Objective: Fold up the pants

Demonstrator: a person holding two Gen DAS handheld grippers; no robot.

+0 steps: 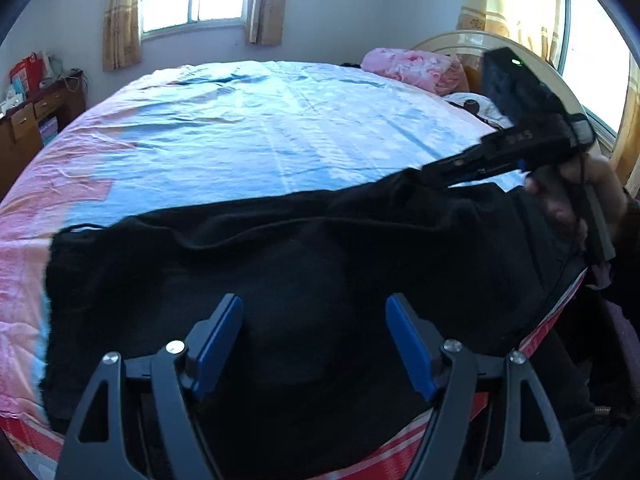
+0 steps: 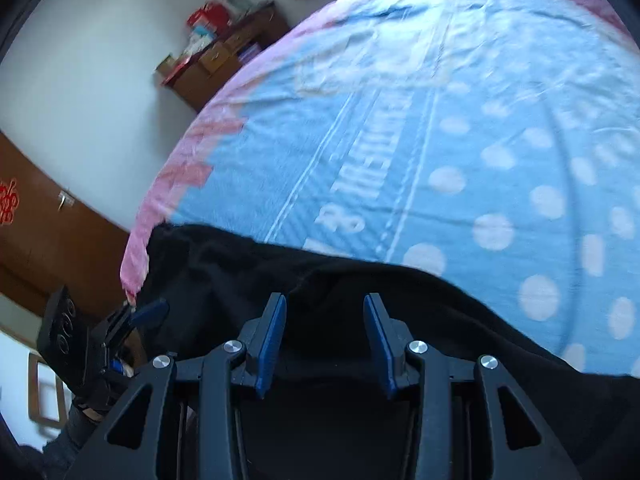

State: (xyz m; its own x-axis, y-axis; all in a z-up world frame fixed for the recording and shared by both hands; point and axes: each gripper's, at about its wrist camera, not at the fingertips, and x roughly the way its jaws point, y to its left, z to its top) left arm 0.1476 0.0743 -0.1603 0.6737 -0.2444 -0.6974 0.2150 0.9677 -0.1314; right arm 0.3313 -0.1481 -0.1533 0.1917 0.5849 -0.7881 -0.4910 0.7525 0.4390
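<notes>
Black soft-knit pants lie spread across the near edge of the blue-and-pink printed bedsheet, directly beneath and ahead of both my tools. My left gripper hovers over the cloth with blue pads parted, grasping nothing. My right gripper likewise stands released above the dark fabric.

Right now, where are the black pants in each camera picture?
Left wrist view: the black pants fill the lower half, across the bed's near edge.
Right wrist view: the black pants stretch along the bottom, below the dotted blue sheet.
Shared landmark: the brown wooden desk by the wall.
</notes>
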